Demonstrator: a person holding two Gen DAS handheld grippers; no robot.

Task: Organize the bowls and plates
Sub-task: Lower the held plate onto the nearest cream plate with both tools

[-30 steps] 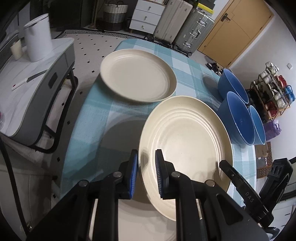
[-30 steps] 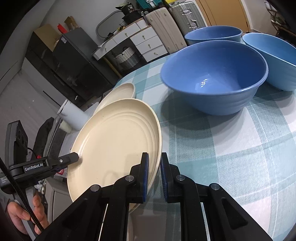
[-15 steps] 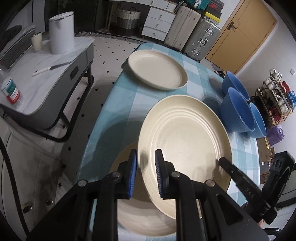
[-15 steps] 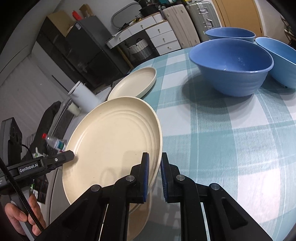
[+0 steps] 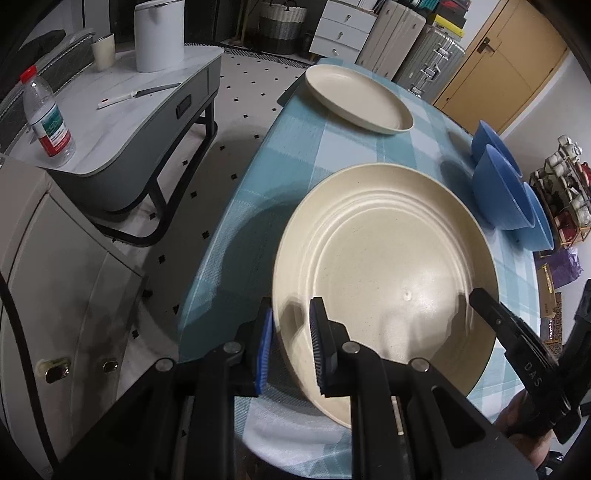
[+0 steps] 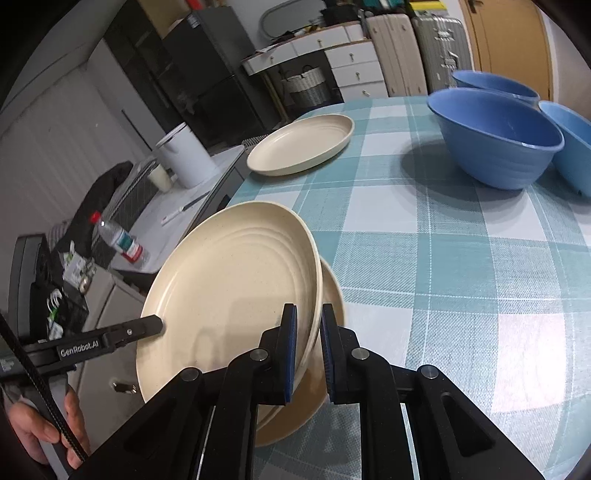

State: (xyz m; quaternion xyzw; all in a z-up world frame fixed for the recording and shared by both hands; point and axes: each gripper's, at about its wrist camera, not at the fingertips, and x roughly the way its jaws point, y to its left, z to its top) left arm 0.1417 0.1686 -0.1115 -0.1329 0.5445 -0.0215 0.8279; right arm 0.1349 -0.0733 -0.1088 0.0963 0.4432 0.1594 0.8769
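Both grippers hold one cream ridged plate [image 5: 388, 273] by opposite rims, tilted above the table. My left gripper [image 5: 291, 343] is shut on its near-left rim. My right gripper [image 6: 308, 350] is shut on the plate [image 6: 229, 295] at its right rim. A second cream plate [image 6: 328, 314] lies on the table just under it. A third cream plate [image 5: 356, 98] sits at the far table edge; it also shows in the right wrist view [image 6: 301, 144]. Three blue bowls [image 6: 495, 136] stand at the right; the left wrist view shows them too [image 5: 502, 188].
The round table has a teal checked cloth [image 6: 443, 258]. A grey side table [image 5: 122, 122] to the left carries a water bottle [image 5: 46, 118], a knife, a cup and a white canister [image 5: 159, 35]. Drawers and suitcases stand behind.
The held plate has been drawn back toward the near table edge. The far plate and bowls look further away. A second plate shows beneath the held one.
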